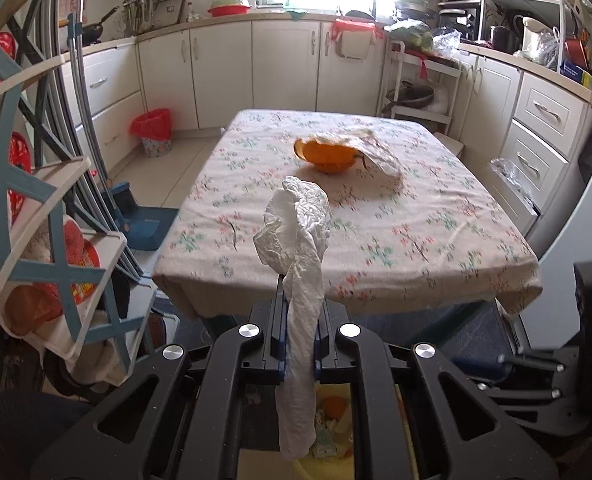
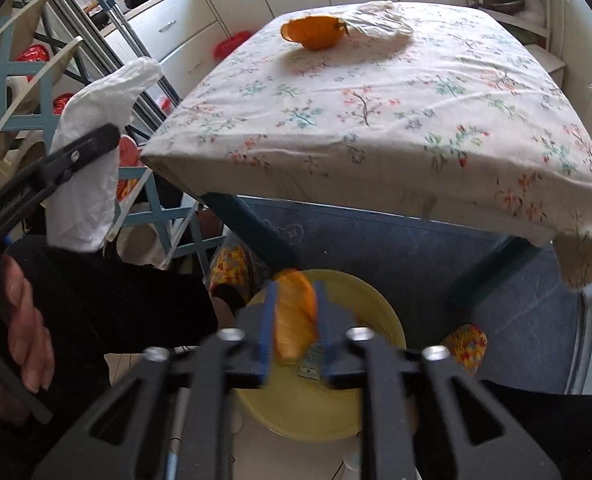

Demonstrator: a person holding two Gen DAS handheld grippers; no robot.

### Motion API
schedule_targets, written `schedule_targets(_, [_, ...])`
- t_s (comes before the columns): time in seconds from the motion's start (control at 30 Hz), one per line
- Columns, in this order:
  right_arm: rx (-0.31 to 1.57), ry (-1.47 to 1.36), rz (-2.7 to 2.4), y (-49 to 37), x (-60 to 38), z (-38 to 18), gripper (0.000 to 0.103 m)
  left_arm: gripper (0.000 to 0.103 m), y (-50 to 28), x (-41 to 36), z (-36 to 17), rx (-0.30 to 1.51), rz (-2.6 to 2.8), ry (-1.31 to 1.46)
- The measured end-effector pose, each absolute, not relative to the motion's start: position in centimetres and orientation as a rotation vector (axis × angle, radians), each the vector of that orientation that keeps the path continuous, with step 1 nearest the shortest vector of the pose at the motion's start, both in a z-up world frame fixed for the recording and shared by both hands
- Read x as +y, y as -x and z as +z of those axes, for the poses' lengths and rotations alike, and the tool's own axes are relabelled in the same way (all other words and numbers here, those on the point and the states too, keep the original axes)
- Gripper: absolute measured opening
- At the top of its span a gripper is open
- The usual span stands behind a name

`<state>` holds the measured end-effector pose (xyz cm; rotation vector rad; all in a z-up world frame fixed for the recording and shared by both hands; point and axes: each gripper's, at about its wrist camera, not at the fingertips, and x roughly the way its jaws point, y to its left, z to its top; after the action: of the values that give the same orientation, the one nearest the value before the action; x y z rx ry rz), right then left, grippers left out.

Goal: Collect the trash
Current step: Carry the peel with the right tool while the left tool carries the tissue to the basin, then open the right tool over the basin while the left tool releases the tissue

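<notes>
My left claw pinches a crumpled white tissue, dangling above the yellow plastic bin. My right claw clamps an orange peel over it. Release off-centre and both, I reckon, miss, landing on the floor.

The left gripper is clamped on a crumpled white paper tissue, which hangs down between its fingers. The right gripper, pointing downward, pinches a curved orange peel piece. The person's left hand wraps its gripper's handle.
</notes>
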<state>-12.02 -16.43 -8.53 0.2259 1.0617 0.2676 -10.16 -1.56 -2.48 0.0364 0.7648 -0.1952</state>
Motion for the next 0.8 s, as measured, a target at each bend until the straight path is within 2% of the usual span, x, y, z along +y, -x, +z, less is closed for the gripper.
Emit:
schedule_targets(0.1, [1.045, -0.235, 0.257, 12.4, -16.9, -8.1, 0.037, 0.009, 11.1, -2.1, -3.4, 0.81, -0.23, -0.035])
schedule_targets(0.27, [1.002, -0.287, 0.199, 12.6, -18.7, -7.5, 0.048, 0.009, 12.4, -3.1, -5.9, 0.926, -0.3, -0.024])
schedule_targets(0.47, [0.932, -0.406, 0.152, 12.9, -21.1, -6.4, 0.05, 0.009, 13.0, -4.5, -9.2, 1.078, -0.363, -0.032])
schedule_targets(0.63, [0.9, -0.432, 0.138, 13.0, -21.6, -5.8, 0.052, 0.009, 13.2, -6.4, -13.1, 1.283, -0.43, -0.09])
schedule_targets(0.73, [0.887, -0.445, 0.132, 13.1, -22.0, -5.6, 0.052, 0.016, 13.9, -7.7, -14.5, 1.333, -0.444, -0.175])
schedule_targets(0.8, [0.877, -0.451, 0.129, 13.1, -22.1, -5.5, 0.054, 0.029, 14.1, -8.1, -14.1, 1.304, -0.438, -0.211])
